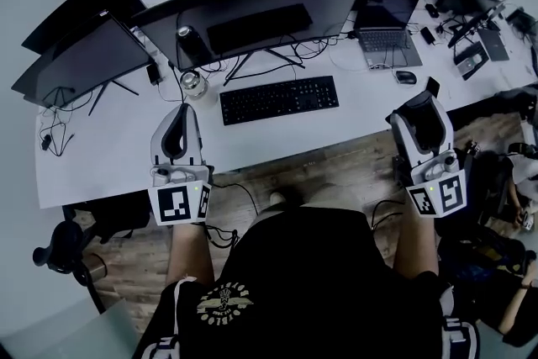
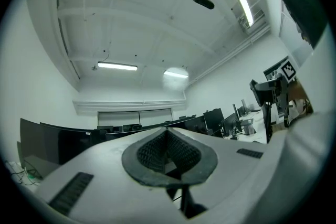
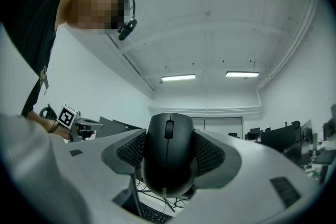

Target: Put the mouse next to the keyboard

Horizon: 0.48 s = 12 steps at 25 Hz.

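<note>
Right gripper (image 1: 423, 115): clamped on the mouse (image 3: 168, 157), which stands nose-up between my pads with its wheel and buttons facing the camera. I hold it off the desk, to the right of the keyboard (image 1: 279, 99) and nearer me than it.
Left gripper (image 2: 168, 157): jaws pressed together on nothing, hanging left of the keyboard and nearer me than it.
Keyboard: lies flat on the white desk (image 1: 109, 151) below the wide monitor (image 1: 252, 13), with bare desk just past its right end.
Step in hand: as I judge it, carrying the mouse to that bare patch.
Doing it well: I should bring the gripper in from the keyboard's right side and tip it so the mouse's underside faces the desk. I lower it until the underside rests flat, and only then ease the jaws apart.
Watch for: the rounded shell could slip if I loosen early, and a wide swing could knock the keyboard's corner.
Left gripper's part: keep it left of the keyboard, out of the way.
</note>
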Motion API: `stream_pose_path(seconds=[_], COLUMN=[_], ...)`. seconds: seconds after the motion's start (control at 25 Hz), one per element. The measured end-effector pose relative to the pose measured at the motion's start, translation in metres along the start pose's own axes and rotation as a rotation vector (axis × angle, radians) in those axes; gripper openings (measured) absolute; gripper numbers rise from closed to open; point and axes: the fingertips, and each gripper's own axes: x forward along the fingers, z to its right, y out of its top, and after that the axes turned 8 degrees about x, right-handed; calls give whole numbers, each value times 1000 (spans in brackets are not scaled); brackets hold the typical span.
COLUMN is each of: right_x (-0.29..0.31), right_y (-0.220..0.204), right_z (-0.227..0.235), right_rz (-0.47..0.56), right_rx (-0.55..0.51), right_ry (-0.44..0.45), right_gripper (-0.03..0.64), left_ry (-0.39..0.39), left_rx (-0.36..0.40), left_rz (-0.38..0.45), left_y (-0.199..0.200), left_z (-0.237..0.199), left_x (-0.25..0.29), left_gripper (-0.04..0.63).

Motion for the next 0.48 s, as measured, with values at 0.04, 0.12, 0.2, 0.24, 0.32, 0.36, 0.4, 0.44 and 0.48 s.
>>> stream_pose_path(seconds=[0.04, 0.12, 0.2, 0.24, 0.32, 0.36, 0.4, 0.44, 0.48], right_x=[0, 3, 7, 9, 12, 14, 15, 17, 19], right_y=[0, 2, 3, 3, 0, -1, -2, -2, -2], right_z=[0, -2, -5, -7, -11, -12, -13, -13, -13], right_rz=[-3, -3, 2, 3, -2, -5, -9, -11, -11], right_rx=[1, 0, -5, -6, -3, -1, 1, 3, 3], right_ry=[-2, -1, 8, 14, 27, 33, 39, 46, 51], right_gripper=[284, 284, 284, 284, 284, 284, 284, 284, 284], left_ry=[-4, -6, -2, 0, 2, 4, 7, 10, 14], left_rx=[0, -1, -2, -2, -1, 0, 0, 0, 1], left_rz=[2, 6, 9, 8, -2, -7, -12, -15, -18], left_y=[0, -1, -2, -3, -6, -7, -8, -10, -10], left_z=[0, -2, -5, -6, -7, -8, -8, -9, -10], left_x=[0, 1, 2, 1, -3, -4, -6, -7, -8], left_gripper=[2, 2, 2, 2, 2, 2, 2, 2, 2])
